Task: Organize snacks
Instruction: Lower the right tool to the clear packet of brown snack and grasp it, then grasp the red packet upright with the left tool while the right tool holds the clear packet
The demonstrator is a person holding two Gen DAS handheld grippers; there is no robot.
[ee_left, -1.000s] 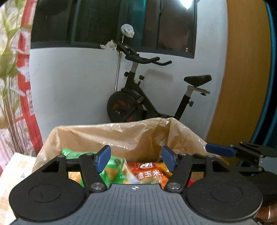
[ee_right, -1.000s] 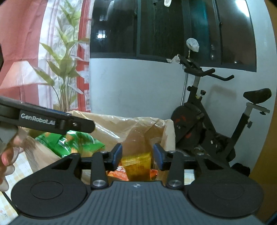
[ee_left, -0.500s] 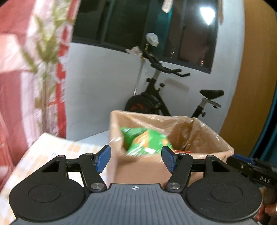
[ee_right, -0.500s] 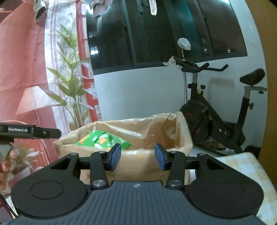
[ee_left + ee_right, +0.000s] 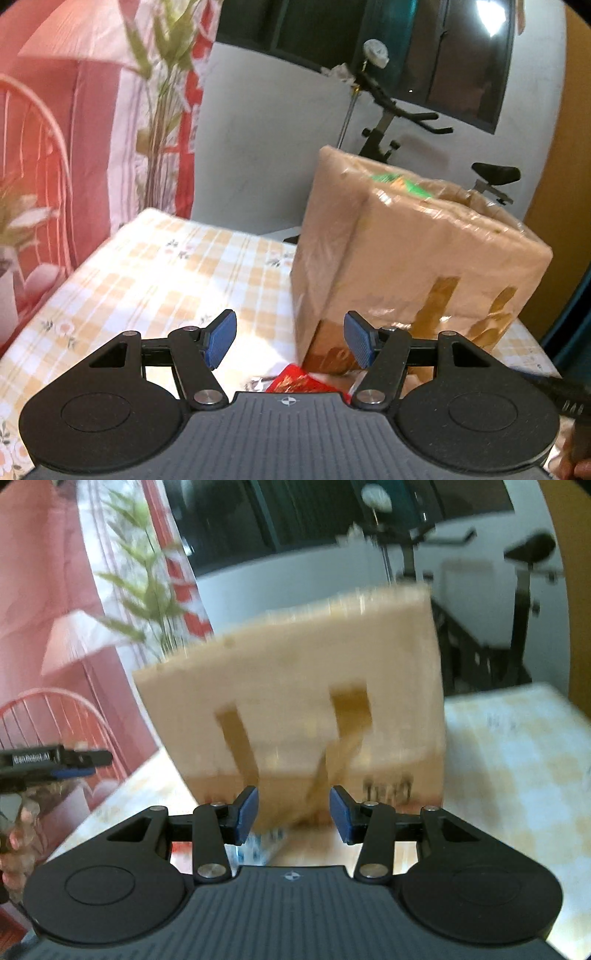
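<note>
Left gripper (image 5: 288,338) stood open, blue pads holding nothing; right gripper (image 5: 293,814) likewise stood apart and empty. Red crinkled snack packet (image 5: 299,380) lay just below the left gripper, beside the tall plastic-lined brown cardboard box (image 5: 406,258) on the orange-checked tablecloth (image 5: 166,266). Green snack bag (image 5: 399,182) showed at the box's top.

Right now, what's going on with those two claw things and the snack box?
Left gripper and right gripper: jaws open, empty. Cardboard box upright on the checked tablecloth, green snack bag showing inside. Red packet lying before the box.
</note>
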